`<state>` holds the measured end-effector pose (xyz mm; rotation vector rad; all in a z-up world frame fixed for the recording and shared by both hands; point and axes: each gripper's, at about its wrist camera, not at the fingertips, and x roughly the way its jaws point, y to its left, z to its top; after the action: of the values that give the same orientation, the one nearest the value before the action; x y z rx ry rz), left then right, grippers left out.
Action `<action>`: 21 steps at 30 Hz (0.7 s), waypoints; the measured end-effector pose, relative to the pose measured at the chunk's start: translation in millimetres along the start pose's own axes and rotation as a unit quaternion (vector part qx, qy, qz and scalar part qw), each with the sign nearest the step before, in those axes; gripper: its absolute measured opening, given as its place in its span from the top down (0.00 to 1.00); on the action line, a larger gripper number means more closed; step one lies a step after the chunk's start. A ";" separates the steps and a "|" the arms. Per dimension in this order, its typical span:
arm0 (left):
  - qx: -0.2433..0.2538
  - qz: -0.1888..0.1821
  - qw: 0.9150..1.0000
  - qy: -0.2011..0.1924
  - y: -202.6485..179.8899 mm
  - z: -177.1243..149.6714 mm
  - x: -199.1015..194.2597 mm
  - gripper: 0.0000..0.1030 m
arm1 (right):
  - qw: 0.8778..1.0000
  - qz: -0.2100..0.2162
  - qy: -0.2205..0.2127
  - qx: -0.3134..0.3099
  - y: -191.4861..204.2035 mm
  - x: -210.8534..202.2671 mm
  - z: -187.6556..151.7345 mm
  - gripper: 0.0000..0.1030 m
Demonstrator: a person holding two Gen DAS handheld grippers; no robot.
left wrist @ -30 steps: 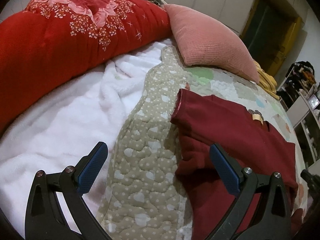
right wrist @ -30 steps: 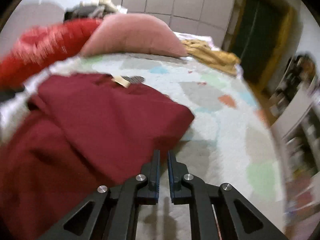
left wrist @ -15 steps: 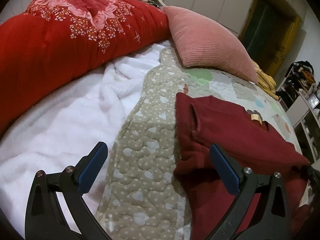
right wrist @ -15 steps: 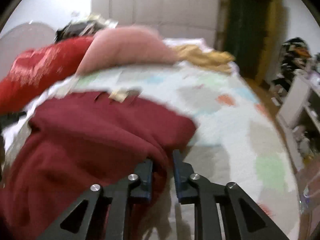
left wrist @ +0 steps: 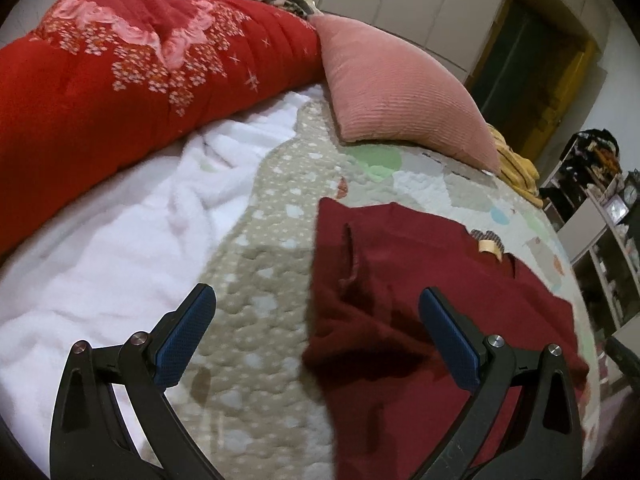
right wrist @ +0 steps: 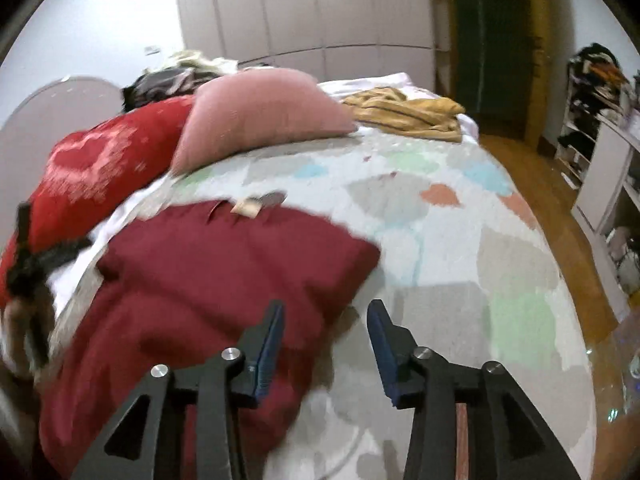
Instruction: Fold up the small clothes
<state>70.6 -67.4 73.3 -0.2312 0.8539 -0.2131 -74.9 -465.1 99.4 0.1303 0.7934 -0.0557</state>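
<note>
A dark red garment (left wrist: 408,304) lies folded over on the patterned quilt (left wrist: 260,280), with a tan neck label (left wrist: 489,247) at its far edge. It also shows in the right wrist view (right wrist: 208,280). My left gripper (left wrist: 316,332) is open and empty, hovering over the garment's left edge. My right gripper (right wrist: 326,344) is open and empty, just off the garment's right edge. The left gripper shows blurred at the left of the right wrist view (right wrist: 28,256).
A red floral duvet (left wrist: 120,80) and a pink cushion (left wrist: 400,96) lie at the bed's far side. A white fleece blanket (left wrist: 100,248) lies left. A yellow garment (right wrist: 408,112) lies at the far corner. Shelves (right wrist: 600,160) and wooden floor (right wrist: 560,220) are right.
My right gripper opened and let go of the garment's folded-over side, which now lies flat. My left gripper stayed open and drifted slightly.
</note>
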 end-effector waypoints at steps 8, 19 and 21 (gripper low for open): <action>0.062 0.046 0.995 0.061 -27.9 -1.7 44.5 0.01 | 0.992 0.010 0.081 0.101 -24.4 121.5 38.1 0.75; 0.038 0.053 0.995 0.076 -19.0 -17.5 51.8 0.01 | 0.999 0.025 0.027 0.034 0.9 51.5 31.2 0.84; 0.036 0.052 0.995 0.073 -18.1 -19.8 51.3 0.01 | 0.998 0.030 0.053 -0.028 27.2 46.6 8.0 0.84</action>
<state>86.5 -101.2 29.2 -0.1035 0.9995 -0.1643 -34.0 -439.3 74.3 0.1038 0.8962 0.0313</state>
